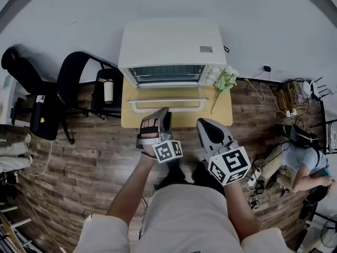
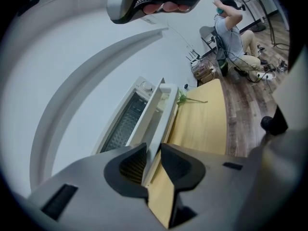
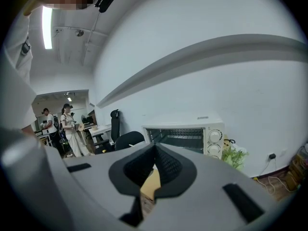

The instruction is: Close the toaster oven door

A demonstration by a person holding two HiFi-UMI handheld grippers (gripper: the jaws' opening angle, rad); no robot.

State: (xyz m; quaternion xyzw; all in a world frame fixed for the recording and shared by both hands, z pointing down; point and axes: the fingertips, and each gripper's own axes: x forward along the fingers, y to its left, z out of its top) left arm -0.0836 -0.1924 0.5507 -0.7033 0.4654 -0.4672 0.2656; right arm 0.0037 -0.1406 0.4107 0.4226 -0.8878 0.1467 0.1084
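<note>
Left gripper point(image 1: 160, 114) grips the near edge of the toaster oven door point(image 1: 166, 105), its jaws slightly apart with the white door filling the gap between them. Right gripper point(image 1: 204, 124) hovers just to its right, near the table point(image 1: 224, 115), jaws closed and empty. Behind them the toaster oven point(image 1: 171, 44) sits at the table's far edge with its door open. Only the right gripper view shows people point(image 3: 72, 129) standing far left.
</note>
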